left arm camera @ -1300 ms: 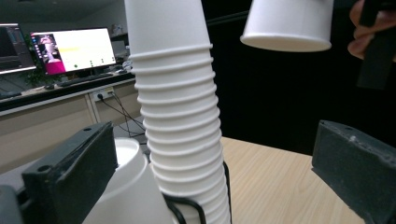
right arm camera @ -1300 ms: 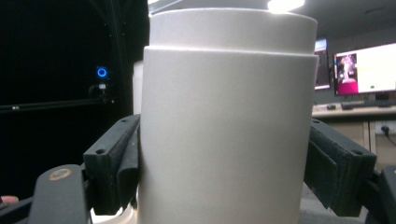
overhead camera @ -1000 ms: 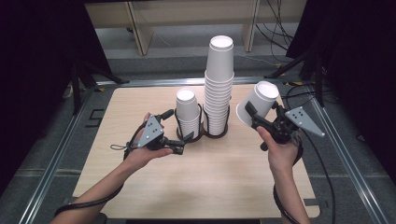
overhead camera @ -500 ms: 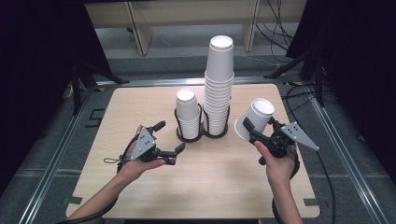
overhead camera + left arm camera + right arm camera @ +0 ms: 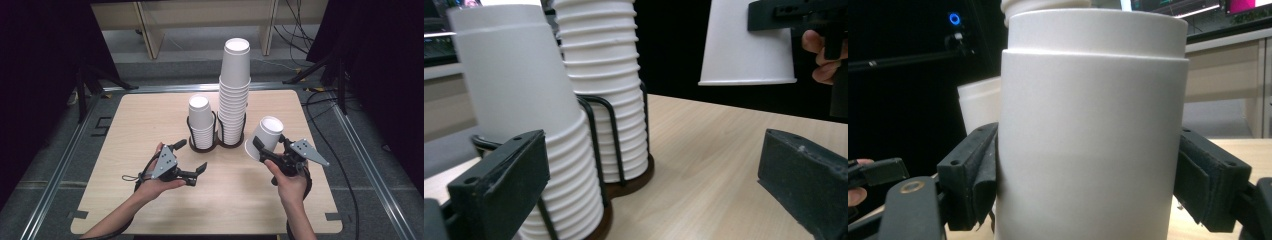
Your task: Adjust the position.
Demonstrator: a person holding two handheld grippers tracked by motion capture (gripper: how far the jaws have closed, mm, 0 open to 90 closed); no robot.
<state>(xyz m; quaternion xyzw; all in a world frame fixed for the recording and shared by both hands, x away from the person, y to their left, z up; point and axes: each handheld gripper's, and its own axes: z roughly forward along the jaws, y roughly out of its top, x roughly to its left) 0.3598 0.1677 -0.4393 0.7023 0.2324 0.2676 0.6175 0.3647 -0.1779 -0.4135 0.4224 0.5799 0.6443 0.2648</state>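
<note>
Two stacks of upside-down white paper cups stand in a black wire holder [image 5: 216,144] at mid table: a short stack [image 5: 201,120] and a tall stack [image 5: 234,90]. My right gripper [image 5: 265,146] is shut on a single upside-down cup [image 5: 266,134], held tilted just above the table to the right of the tall stack. Its pads [image 5: 974,180] press both sides of the cup [image 5: 1088,130]. My left gripper [image 5: 191,157] lies open with nothing between its jaws, in front of the short stack [image 5: 524,125]. From there I see the tall stack [image 5: 604,85] and the held cup [image 5: 744,45].
The wooden table [image 5: 150,115] sits in a metal frame [image 5: 60,165]. Bare wood lies at the left, the front and between my hands. Cables [image 5: 345,165] run off the right edge. A light wooden shelf unit [image 5: 150,20] stands behind the table.
Both hands have sunk toward the table and drawn nearer the front edge. The left gripper has backed away from the holder; the right one has lowered its cup.
</note>
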